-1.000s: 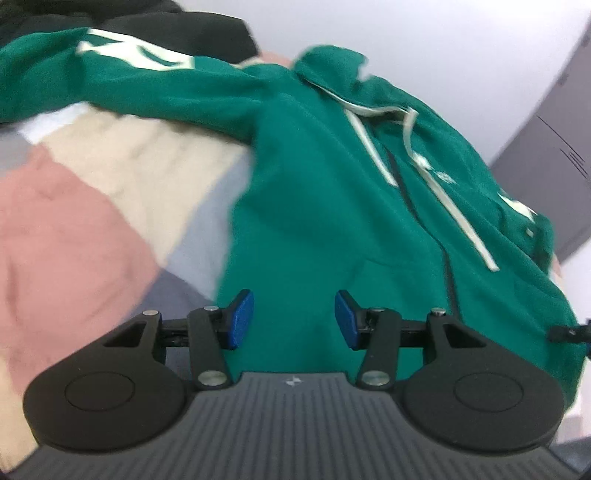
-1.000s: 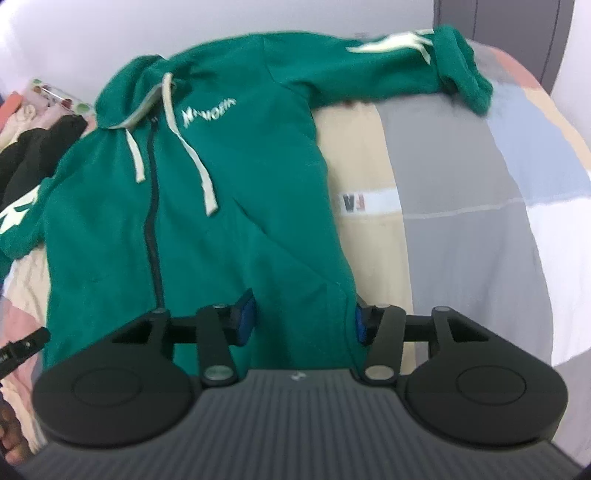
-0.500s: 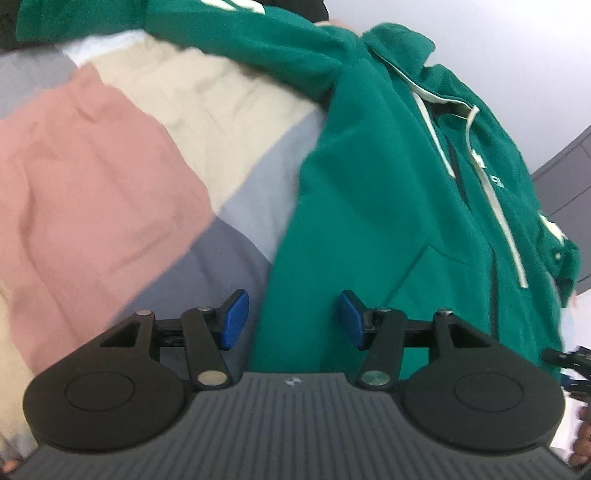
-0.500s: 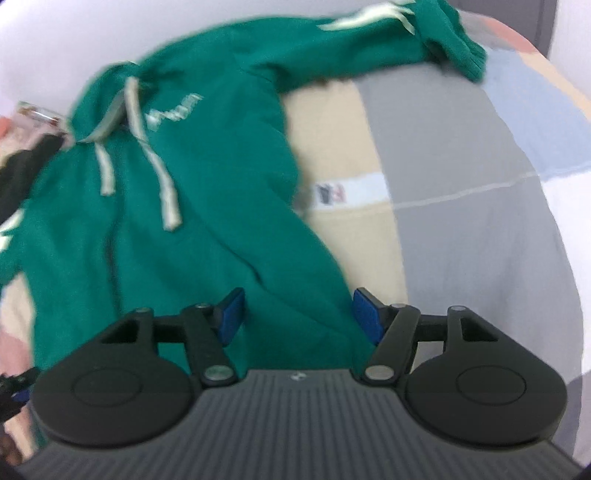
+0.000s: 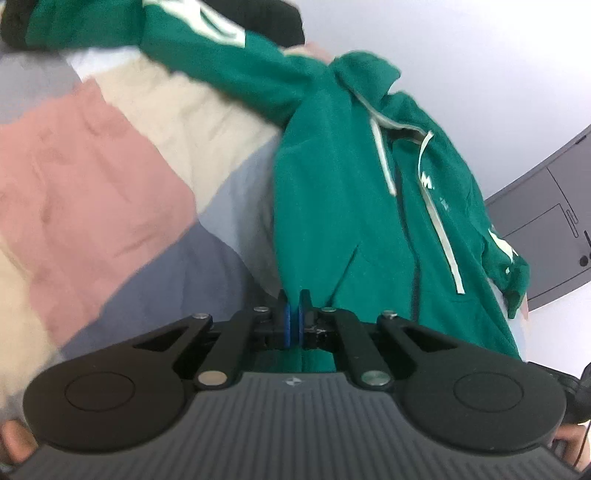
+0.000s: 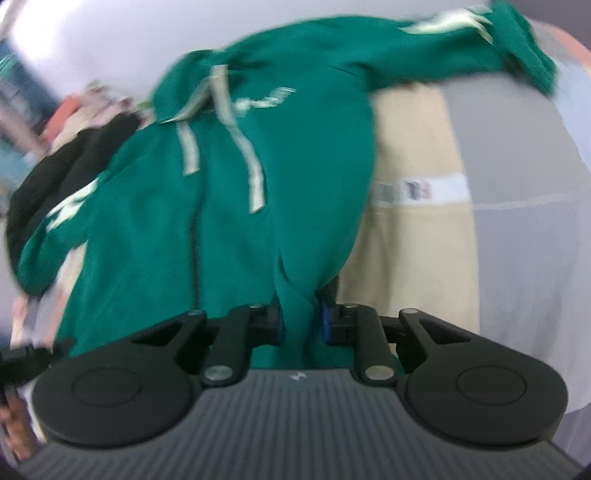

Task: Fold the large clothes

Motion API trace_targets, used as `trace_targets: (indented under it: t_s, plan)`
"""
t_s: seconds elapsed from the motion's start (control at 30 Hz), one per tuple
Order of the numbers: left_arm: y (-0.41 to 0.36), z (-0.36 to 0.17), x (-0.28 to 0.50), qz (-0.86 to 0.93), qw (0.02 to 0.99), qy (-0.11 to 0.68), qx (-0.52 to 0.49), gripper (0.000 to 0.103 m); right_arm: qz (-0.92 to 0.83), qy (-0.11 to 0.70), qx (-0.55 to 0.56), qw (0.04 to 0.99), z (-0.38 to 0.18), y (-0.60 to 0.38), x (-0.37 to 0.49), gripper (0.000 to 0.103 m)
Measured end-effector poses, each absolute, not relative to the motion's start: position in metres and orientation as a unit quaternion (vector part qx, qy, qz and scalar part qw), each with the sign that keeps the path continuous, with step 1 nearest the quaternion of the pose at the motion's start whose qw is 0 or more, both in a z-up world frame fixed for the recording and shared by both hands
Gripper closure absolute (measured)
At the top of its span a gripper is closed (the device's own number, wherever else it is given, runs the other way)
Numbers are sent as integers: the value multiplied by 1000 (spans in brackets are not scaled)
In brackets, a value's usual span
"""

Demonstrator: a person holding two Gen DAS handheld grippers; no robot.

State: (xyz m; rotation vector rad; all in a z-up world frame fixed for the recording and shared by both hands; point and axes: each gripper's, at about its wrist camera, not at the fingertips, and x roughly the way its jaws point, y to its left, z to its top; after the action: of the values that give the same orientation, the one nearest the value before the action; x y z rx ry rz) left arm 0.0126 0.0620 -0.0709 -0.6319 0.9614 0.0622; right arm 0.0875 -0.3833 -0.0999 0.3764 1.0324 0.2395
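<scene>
Both grippers, spread half a second ago, have now clamped the hem of the green fleece hoodie (image 5: 343, 206).
The left gripper (image 5: 294, 321) pinches one hem corner, blue pads pressed together; the right gripper (image 6: 300, 325) is closing on a bunched fold at the other. The zip-front hoodie, with cream drawcords, lies across a soft colour-block bedspread (image 5: 92, 177), sleeves reaching toward its far edge.

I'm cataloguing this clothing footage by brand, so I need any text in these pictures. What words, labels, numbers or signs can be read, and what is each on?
Nothing reads clearly.
White chest lettering on the green hoodie: too blurred; in the left wrist view only its first letter, "M", can be read.
White sleeve print: a graphic, no readable letters.
White label strip on the bedspread: dark and red marks, too blurred to read.
</scene>
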Motion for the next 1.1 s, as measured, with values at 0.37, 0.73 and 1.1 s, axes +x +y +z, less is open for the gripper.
trace_targets:
  t_s: [0.37, 0.73, 1.1]
  plan:
    - [76, -58, -9, 62, 834, 494, -239, 99, 119, 530, 108, 833, -77, -368, 72, 83]
    - [68, -44, -4, 85, 862, 461, -191, 54, 59, 520, 124, 843, -66, -368, 72, 43]
    - [21, -35, 41, 26, 890, 424, -164, 54, 101, 445, 92, 885, -43, -320, 78, 45]
